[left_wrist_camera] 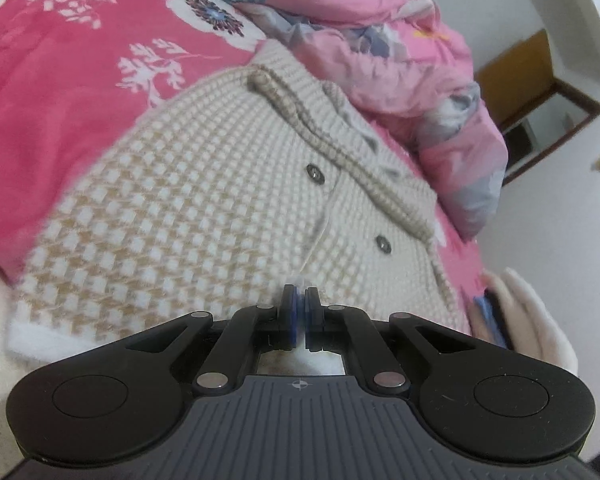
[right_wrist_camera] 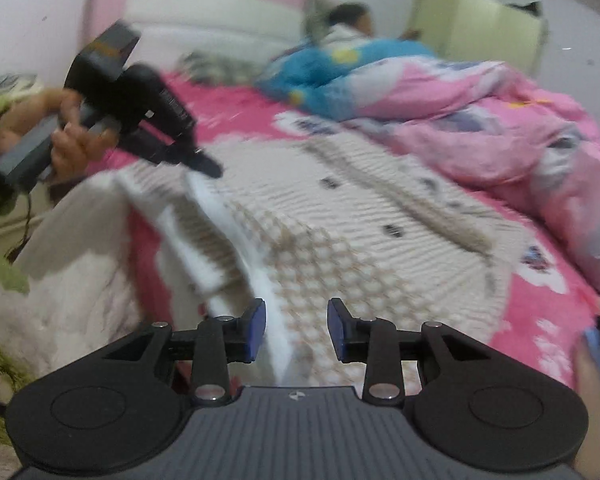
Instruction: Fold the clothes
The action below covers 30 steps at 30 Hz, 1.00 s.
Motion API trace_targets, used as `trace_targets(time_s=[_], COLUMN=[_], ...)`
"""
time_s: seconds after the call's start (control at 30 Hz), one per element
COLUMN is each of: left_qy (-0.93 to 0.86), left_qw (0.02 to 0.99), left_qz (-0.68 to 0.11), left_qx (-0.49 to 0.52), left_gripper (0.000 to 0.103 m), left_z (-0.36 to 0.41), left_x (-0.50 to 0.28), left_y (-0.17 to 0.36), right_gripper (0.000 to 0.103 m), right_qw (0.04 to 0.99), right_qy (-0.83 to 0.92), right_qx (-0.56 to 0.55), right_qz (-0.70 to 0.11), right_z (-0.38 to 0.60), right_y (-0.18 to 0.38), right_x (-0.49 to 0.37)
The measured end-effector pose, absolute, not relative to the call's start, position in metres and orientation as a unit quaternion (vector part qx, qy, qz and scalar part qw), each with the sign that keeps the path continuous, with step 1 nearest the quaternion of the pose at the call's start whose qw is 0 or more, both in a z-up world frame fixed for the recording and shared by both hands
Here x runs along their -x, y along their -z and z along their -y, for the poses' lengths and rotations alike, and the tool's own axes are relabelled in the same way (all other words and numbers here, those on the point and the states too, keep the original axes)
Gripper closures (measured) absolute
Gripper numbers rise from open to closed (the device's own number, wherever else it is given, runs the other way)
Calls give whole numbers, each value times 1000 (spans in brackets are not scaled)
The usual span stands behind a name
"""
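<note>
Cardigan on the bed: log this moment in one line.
cardigan: buttoned, flat on pink sheet | left tool: shut, over hem | right tool: open, holding nothing, hem below | fold: unfinished

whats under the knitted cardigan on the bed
The cardigan lies on the pink floral bedsheet, which shows all round it. A fluffy white fabric sits beside its folded edge. What lies directly beneath is covered.

My left wrist camera sits low and close over the knit cardigan [left_wrist_camera: 220, 200], looking toward the pink quilt [left_wrist_camera: 400, 64]. My right wrist camera looks across the cardigan's hem toward the headboard [right_wrist_camera: 204, 4]. Both share cardigan and quilt.
</note>
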<state>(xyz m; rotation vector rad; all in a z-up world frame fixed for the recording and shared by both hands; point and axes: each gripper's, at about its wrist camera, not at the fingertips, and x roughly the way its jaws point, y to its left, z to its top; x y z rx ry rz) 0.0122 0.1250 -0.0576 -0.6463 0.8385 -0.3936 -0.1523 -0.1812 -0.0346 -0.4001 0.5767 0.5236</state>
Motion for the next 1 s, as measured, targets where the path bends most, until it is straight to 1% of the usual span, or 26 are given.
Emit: trace_targets(time_s=[0.1, 0.13, 0.17, 0.2, 0.27, 0.3, 0.37, 0.4, 0.43, 0.47, 0.53, 0.6, 0.7, 0.77, 0.8, 0.83, 0.87, 1.0], left_qy=[194, 196, 196, 193, 184, 182, 183, 184, 189, 197, 226, 260, 286, 288, 289, 286, 282, 291], left_qw=[845, 844, 844, 848, 861, 867, 873, 876, 881, 886, 893, 894, 895, 894, 894, 893, 892, 888], left_qz=[-408, -413, -417, -417, -405, -396, -378, -369, -359, -349, -335, -329, -329, -337, -340, -346, -353, -356], left_qx=[287, 281, 274, 264, 246, 243, 247, 249, 245, 234, 198, 158, 99, 61, 42, 32, 25, 16], left_gripper=[102, 102, 101, 101, 101, 98, 79, 64, 61, 61, 61, 61, 61, 61, 61, 61, 61, 61], left_z=[-126, -126, -128, -129, -131, -134, -137, -138, -135, -129, -110, -84, -50, -33, -24, -20, -17, -18], left_x=[-5, -3, -1, 1, 7, 9, 13, 14, 15, 16, 18, 19, 19, 17, 16, 16, 15, 22], left_y=[63, 65, 66, 66, 61, 58, 51, 47, 43, 40, 33, 30, 38, 47, 52, 55, 59, 56], right_gripper=[69, 73, 74, 79, 84, 83, 83, 82, 81, 80, 69, 63, 62, 66, 78, 93, 102, 103], right_qw=[883, 874, 866, 858, 856, 861, 872, 876, 877, 875, 869, 861, 852, 857, 861, 865, 869, 880], right_qy=[-263, -265, -268, -273, -277, -274, -271, -270, -269, -270, -267, -264, -261, -254, -251, -247, -242, -238], right_qx=[200, 201, 202, 204, 203, 202, 208, 215, 224, 232, 247, 263, 285, 267, 251, 238, 229, 204], right_qz=[-334, -353, -371, -384, -386, -378, -351, -337, -330, -328, -335, -347, -353, -360, -363, -365, -366, -358], right_z=[177, 177, 179, 183, 190, 192, 194, 193, 191, 189, 184, 181, 180, 184, 188, 192, 196, 211], right_y=[51, 56, 59, 60, 54, 49, 39, 37, 37, 39, 48, 58, 67, 67, 66, 64, 61, 48], right_x=[135, 131, 129, 130, 135, 137, 142, 144, 144, 143, 138, 134, 136, 134, 133, 132, 132, 143])
